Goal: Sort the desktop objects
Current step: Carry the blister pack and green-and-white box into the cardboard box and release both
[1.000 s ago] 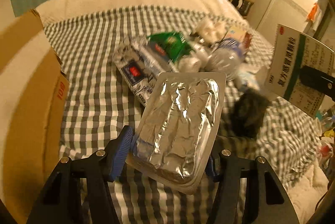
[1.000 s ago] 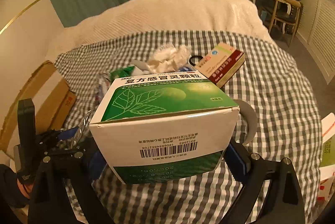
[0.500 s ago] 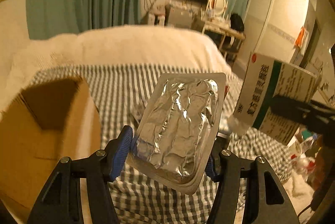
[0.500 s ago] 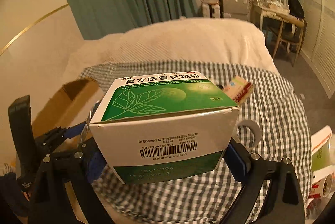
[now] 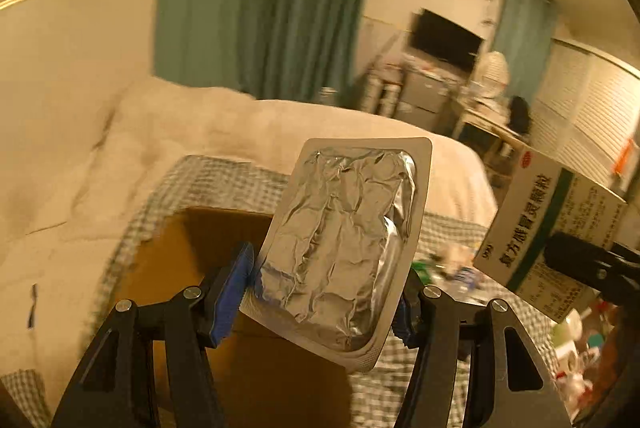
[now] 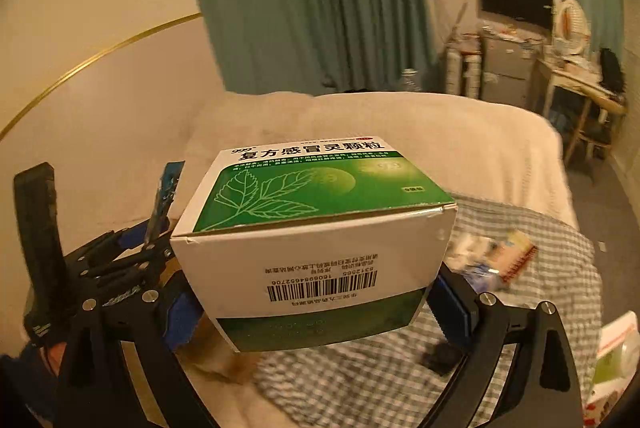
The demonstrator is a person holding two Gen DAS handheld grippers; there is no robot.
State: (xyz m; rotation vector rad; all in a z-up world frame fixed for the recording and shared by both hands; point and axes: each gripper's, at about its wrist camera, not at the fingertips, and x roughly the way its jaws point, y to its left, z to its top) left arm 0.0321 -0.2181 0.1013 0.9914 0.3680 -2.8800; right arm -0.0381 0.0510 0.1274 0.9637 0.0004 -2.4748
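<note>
My left gripper (image 5: 320,302) is shut on a silver foil blister pack (image 5: 344,248) and holds it upright in the air, above an open brown cardboard box (image 5: 224,252). My right gripper (image 6: 320,312) is shut on a green and white medicine box (image 6: 316,228) with a barcode facing me. That medicine box also shows at the right of the left wrist view (image 5: 552,232). The left gripper with the blister pack edge-on (image 6: 164,196) shows at the left of the right wrist view. Both grippers are raised well above the checked cloth (image 6: 520,308).
Loose items lie on the checked cloth: a red and cream box (image 6: 516,252), crumpled white packets (image 6: 468,244), a dark small object (image 6: 440,356). A white duvet (image 6: 400,124) covers the bed behind. More packages sit at the right edge (image 6: 616,356).
Both grippers have lifted and tilted up with their loads. The view now shows more wall, curtain and room. The cardboard box has come under the left gripper.
</note>
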